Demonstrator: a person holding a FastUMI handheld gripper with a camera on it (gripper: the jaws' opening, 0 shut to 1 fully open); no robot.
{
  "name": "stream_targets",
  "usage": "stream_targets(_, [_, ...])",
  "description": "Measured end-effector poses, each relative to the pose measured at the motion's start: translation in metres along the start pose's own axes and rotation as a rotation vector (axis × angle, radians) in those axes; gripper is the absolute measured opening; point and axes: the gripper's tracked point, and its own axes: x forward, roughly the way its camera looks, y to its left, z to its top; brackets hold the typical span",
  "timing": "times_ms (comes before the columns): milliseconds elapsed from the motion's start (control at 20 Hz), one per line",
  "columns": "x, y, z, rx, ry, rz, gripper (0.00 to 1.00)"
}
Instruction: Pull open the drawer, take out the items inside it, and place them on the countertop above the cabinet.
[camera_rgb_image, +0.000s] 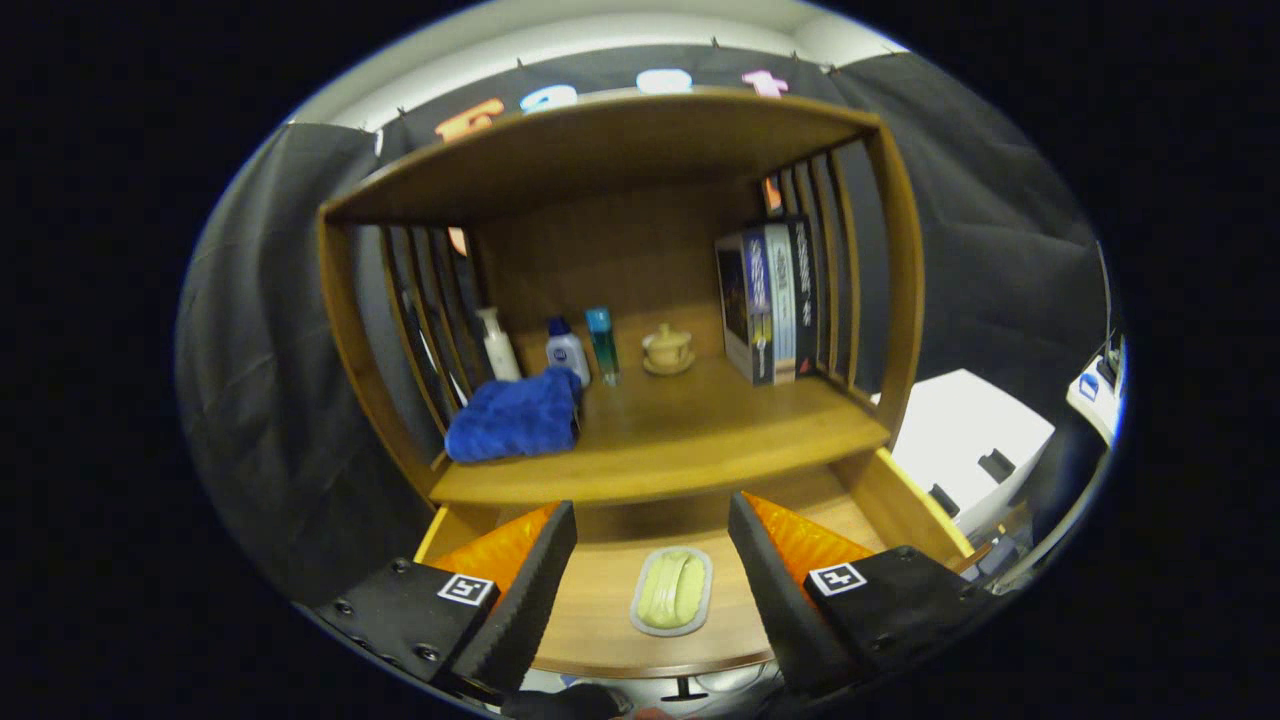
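Open drawer (880, 500) under the cabinet countertop (700, 440).
Your gripper (652, 545) hangs fingers apart; the soap dish (672, 590) lies between them near the drawer's front edge.

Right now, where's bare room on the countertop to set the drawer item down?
Gripper is open above the pale dish in the drawer. Free patch: the countertop front and middle, between the blue towel and the books, ahead of the lidded cup. Crowded: back left, where the bottles stand behind the towel.
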Motion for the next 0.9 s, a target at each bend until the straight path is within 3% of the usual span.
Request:
stream_targets(200, [0.046,-0.007,-0.058,-0.063,0.221,-0.049,0.98])
stream_targets(450, [0.072,-0.006,-0.109,0.015,0.417,-0.052,0.97])
stream_targets(800, [0.086,-0.019,-0.137,0.046,0.502,-0.116,0.77])
stream_targets(900, [0.088,-0.021,-0.141,0.051,0.513,-0.119,0.65])
